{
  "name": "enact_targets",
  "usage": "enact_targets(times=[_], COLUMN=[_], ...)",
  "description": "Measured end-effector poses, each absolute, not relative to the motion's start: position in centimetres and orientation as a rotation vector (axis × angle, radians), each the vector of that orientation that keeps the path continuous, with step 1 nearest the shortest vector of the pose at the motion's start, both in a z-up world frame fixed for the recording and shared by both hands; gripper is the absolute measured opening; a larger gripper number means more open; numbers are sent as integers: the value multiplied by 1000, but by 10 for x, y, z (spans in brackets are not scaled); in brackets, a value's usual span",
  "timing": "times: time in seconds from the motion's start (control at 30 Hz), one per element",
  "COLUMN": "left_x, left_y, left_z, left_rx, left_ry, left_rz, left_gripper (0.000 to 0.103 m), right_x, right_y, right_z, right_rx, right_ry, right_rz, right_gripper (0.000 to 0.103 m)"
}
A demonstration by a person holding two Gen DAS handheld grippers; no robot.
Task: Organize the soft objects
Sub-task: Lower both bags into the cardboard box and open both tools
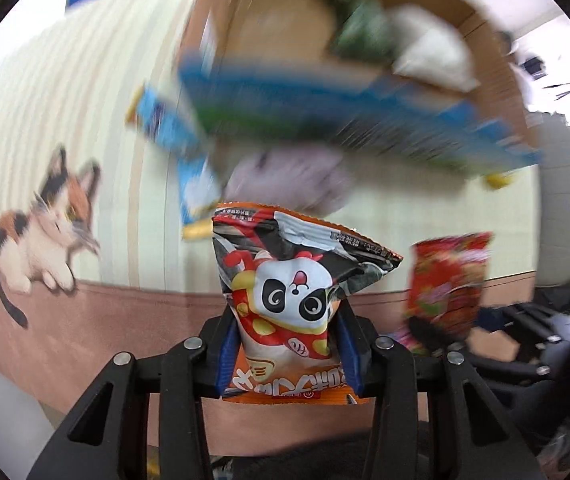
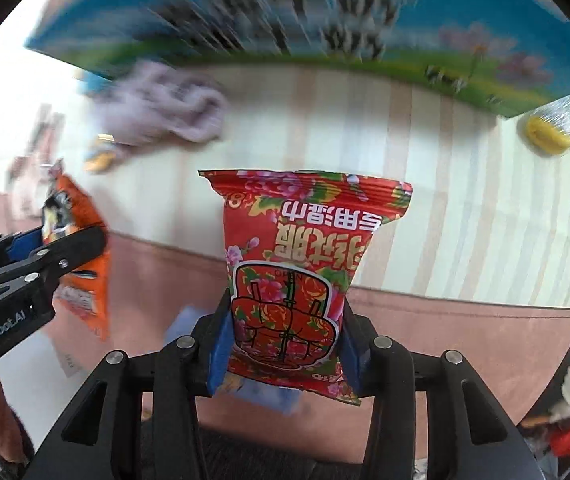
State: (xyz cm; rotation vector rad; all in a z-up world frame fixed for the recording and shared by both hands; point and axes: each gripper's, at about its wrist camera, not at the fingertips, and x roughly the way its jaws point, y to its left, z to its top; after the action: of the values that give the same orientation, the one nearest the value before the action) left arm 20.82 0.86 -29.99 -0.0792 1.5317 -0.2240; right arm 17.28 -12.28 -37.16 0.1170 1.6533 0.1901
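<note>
My left gripper [image 1: 287,340] is shut on an orange and black panda snack bag [image 1: 289,280], held upright above the mat. My right gripper [image 2: 283,340] is shut on a red flowered packet [image 2: 301,264], also held upright. The red packet shows in the left wrist view [image 1: 447,284] to the right, and the left gripper with the panda bag shows in the right wrist view [image 2: 73,248] at the left. A cardboard box [image 1: 365,92] with blue printed sides stands ahead; green and white soft things [image 1: 397,40] lie inside. A crumpled lilac cloth [image 2: 161,108] lies in front of the box.
A striped mat with a cat picture [image 1: 45,224] and a pink border covers the surface. A yellow object in clear wrap [image 2: 557,124] lies by the box's right corner. A blue packet [image 1: 165,120] lies at the box's left side. The box side [image 2: 325,20] looms close, blurred.
</note>
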Motion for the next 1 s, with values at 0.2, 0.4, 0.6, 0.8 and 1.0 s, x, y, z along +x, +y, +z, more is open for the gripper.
enact_targets(times=[0.2,0.4,0.6,0.8,1.0], left_x=[240,323,417,478,504], left_y=[-17,-33,-42,-59,-66], left_z=[-204,-188,-245,-317,-367], left_rx=[-84,18,93,173,226], left_ry=[1370,1330,1445,1612,1699], left_rz=[-349,-339,-256,-232,-194], left_gripper=[39,39,39,40,40], right_x=[178,230,293,341,354], right_y=[-149,-183,-204,-208,-209], right_z=[-273,-208,-222,-293,-354], right_rx=[191,148,83,86,69], right_ry=[1473,1330,1332,1482,1596], right_rz=[256,193,71,31,6], right_gripper=[47,47,47,47,47])
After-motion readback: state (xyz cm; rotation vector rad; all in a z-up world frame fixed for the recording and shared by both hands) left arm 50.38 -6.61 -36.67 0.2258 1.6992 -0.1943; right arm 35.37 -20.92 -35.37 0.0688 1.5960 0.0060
